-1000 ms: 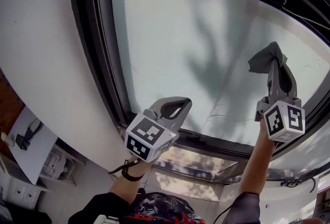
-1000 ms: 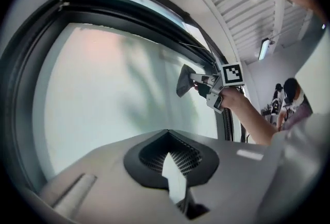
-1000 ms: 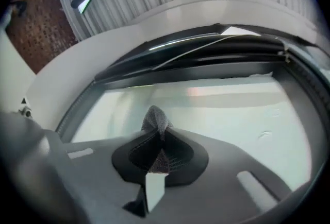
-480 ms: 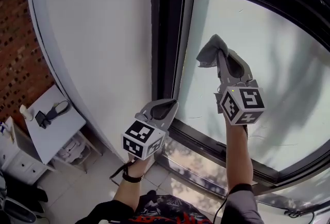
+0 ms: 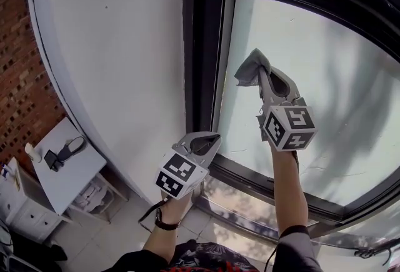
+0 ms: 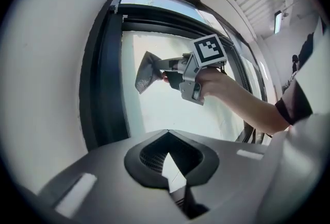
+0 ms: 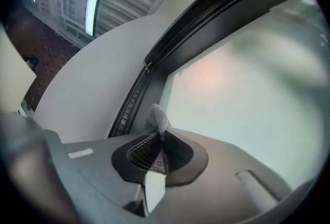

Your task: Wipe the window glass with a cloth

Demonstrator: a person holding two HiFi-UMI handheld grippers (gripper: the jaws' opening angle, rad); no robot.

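We look steeply down from the head, while both gripper views face the same window glass (image 5: 337, 64) from nearby.

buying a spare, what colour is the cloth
Grey; the cloth shows best in the head view.

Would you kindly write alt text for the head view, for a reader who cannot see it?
The right gripper holds a grey cloth up near the left edge of the window glass, beside the black frame. The left gripper hangs lower, shut and empty, near the frame's lower corner.
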